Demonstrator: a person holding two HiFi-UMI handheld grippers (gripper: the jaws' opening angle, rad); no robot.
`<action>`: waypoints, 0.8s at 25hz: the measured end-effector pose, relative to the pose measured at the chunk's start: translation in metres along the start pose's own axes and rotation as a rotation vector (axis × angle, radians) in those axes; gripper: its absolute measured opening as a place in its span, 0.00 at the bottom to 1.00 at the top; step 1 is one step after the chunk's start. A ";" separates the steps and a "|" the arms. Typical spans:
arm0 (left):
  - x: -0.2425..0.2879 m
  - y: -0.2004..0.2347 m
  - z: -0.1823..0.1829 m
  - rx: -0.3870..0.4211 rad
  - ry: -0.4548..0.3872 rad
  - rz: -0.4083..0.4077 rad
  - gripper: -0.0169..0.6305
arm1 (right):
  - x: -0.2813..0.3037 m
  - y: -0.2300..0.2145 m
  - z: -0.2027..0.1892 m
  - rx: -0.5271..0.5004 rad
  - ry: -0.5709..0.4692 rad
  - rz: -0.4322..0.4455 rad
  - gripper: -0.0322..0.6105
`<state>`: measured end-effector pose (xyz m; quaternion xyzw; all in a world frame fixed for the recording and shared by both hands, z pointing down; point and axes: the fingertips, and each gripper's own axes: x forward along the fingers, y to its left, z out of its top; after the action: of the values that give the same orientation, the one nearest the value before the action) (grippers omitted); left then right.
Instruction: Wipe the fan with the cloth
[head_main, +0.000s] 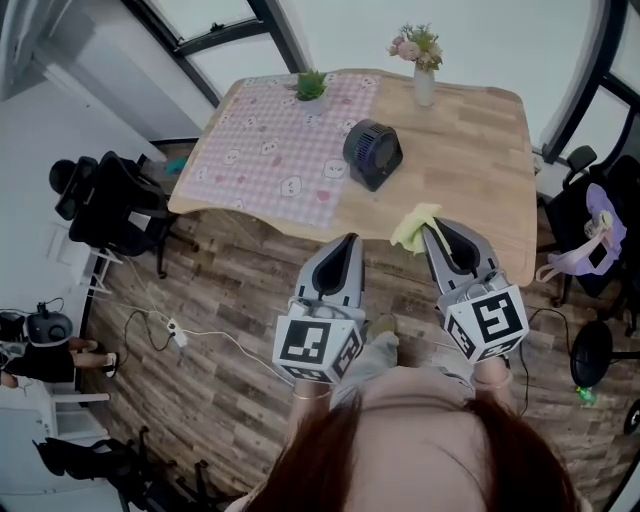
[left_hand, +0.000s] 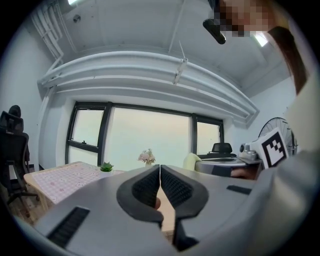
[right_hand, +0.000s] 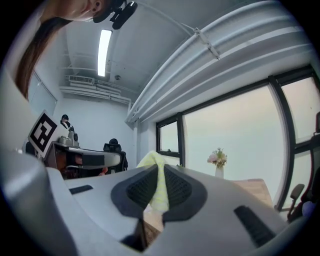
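A small black fan (head_main: 372, 153) stands on the wooden table (head_main: 480, 150), at the edge of a pink checked tablecloth (head_main: 275, 150). My right gripper (head_main: 430, 228) is shut on a yellow-green cloth (head_main: 415, 227), held near the table's front edge, short of the fan. In the right gripper view the cloth (right_hand: 157, 185) sticks up between the pads of the gripper (right_hand: 158, 180). My left gripper (head_main: 349, 241) hangs shut and empty in front of the table; its jaws (left_hand: 159, 182) meet with nothing between them.
A small green plant (head_main: 311, 85) and a vase of flowers (head_main: 422, 60) stand at the table's far side. Black office chairs (head_main: 115, 205) are on the left, a chair with a purple bag (head_main: 590, 235) on the right. A power strip with cable (head_main: 175, 332) lies on the wood floor.
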<state>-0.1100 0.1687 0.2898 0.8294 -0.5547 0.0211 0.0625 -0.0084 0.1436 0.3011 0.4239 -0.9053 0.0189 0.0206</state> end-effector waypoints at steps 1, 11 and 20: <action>0.005 0.009 0.002 -0.004 -0.002 -0.001 0.05 | 0.009 -0.001 0.000 -0.003 0.004 -0.005 0.10; 0.042 0.086 0.013 -0.011 -0.008 -0.018 0.05 | 0.085 -0.002 0.008 -0.037 0.031 -0.049 0.10; 0.080 0.125 0.002 -0.048 0.016 -0.036 0.05 | 0.115 -0.019 -0.003 -0.081 0.082 -0.086 0.10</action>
<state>-0.1946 0.0477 0.3058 0.8374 -0.5394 0.0134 0.0870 -0.0676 0.0438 0.3106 0.4599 -0.8847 -0.0014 0.0757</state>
